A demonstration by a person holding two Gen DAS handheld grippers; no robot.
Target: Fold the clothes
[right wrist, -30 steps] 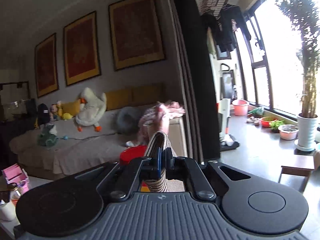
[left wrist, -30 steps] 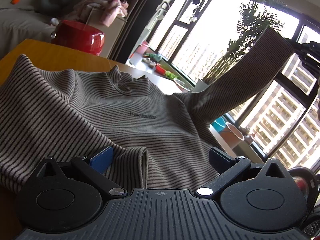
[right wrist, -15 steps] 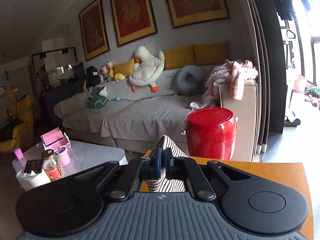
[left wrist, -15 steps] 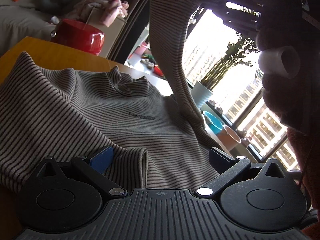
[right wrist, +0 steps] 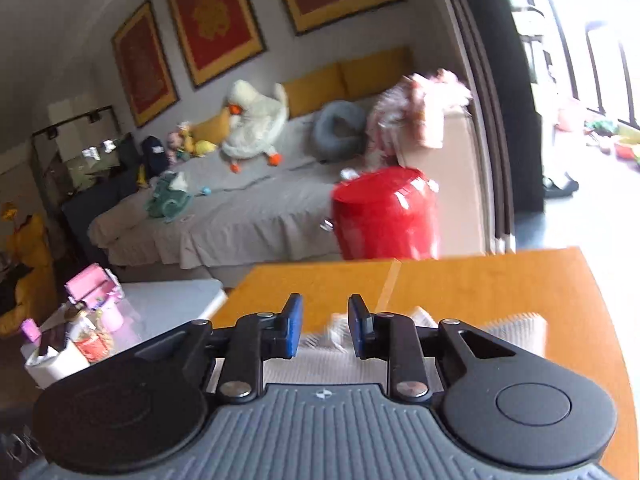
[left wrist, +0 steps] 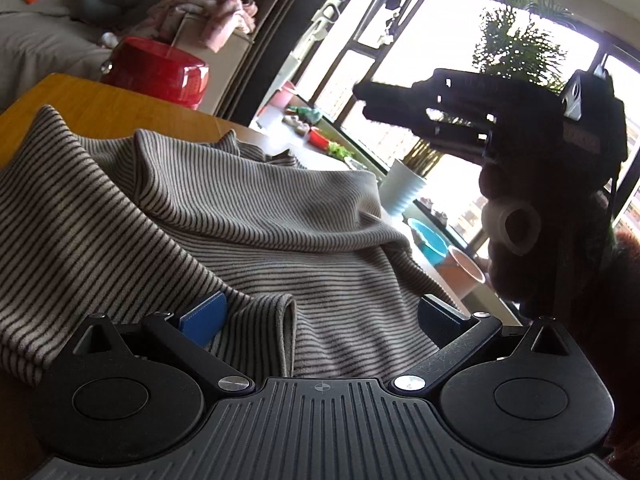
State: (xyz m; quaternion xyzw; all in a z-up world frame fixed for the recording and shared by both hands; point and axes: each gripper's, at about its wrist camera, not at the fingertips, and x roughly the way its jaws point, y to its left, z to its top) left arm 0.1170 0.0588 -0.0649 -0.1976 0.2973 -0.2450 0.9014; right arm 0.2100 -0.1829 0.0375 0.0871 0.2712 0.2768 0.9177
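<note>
Striped sweater (left wrist: 256, 216) lies between the left hand-held gripper (left wrist: 320, 316) fingers.

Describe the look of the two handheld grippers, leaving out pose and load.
Both match. The left gripper and right gripper each have a grey ribbed body with a small crosshair mark, two round black discs, black link arms with silver pivot screws, and blue pads. A rust-coloured fuzzy sleeve shows behind the right one.

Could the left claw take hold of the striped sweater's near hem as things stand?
Probably yes. The left claw is open, its fingers straddling the folded hem of the striped sweater with nothing between; the right claw hovers clear above.
</note>
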